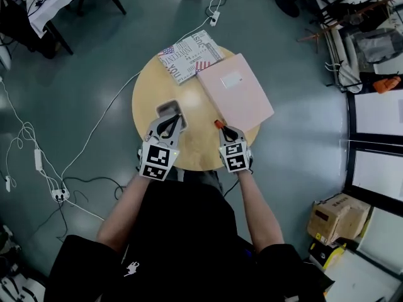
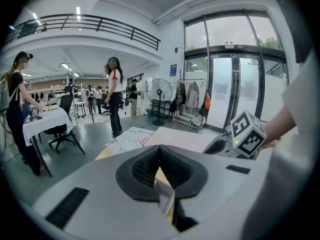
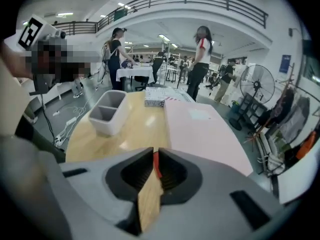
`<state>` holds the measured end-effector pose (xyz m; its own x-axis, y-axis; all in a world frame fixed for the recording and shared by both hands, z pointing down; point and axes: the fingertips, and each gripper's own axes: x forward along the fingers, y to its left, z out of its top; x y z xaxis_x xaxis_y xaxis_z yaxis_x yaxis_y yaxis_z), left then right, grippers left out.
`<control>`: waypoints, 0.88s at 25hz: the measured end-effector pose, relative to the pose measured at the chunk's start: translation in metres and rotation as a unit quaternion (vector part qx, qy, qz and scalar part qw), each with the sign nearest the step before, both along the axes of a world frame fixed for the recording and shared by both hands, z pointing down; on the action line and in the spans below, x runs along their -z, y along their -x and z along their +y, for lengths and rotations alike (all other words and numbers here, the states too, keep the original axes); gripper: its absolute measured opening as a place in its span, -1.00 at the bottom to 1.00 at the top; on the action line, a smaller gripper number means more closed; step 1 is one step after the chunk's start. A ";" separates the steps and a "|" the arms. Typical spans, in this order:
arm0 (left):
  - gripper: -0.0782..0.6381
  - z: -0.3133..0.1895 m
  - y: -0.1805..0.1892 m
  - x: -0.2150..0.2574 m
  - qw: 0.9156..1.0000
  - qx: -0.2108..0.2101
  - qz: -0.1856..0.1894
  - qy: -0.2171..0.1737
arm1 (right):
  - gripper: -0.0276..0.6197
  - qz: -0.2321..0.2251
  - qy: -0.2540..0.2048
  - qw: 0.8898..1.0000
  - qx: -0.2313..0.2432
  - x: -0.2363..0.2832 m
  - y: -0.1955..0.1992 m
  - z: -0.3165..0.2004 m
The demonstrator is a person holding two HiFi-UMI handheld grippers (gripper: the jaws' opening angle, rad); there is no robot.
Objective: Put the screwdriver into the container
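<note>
A red-orange screwdriver (image 1: 218, 124) lies on the round wooden table (image 1: 200, 153), right at the tips of my right gripper (image 1: 227, 130). In the right gripper view the screwdriver (image 3: 156, 165) shows as a thin red sliver in the slit between the jaws of my right gripper (image 3: 155, 156), which stand barely parted. The grey two-compartment container (image 1: 167, 108) sits at the table's left; in the right gripper view the container (image 3: 107, 115) is ahead to the left. My left gripper (image 1: 172, 118) hangs at the container's near end, and in its own view this left gripper (image 2: 160, 149) is shut and empty.
A pink folder (image 1: 235, 90) covers the table's right half, and a patterned book (image 1: 191, 55) lies at the far edge. Cables and a power strip (image 1: 215, 17) run over the floor. Several people, desks and a standing fan (image 2: 160, 91) are farther off.
</note>
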<state>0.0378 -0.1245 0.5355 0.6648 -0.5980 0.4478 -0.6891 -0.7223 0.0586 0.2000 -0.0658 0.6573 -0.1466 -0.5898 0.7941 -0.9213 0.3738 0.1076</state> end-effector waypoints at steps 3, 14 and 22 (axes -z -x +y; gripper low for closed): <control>-0.77 0.003 0.005 -0.009 1.000 0.005 -0.004 0.010 | -0.76 0.019 0.026 0.999 0.013 -0.015 0.001 -0.001; -0.77 0.009 -0.002 -0.033 0.999 -0.013 -0.013 0.041 | -0.58 0.086 0.063 0.993 0.041 -0.043 0.008 -0.013; -0.77 0.008 0.000 -0.038 0.999 -0.024 -0.019 0.045 | -0.58 0.149 0.087 0.982 0.073 -0.060 0.007 -0.019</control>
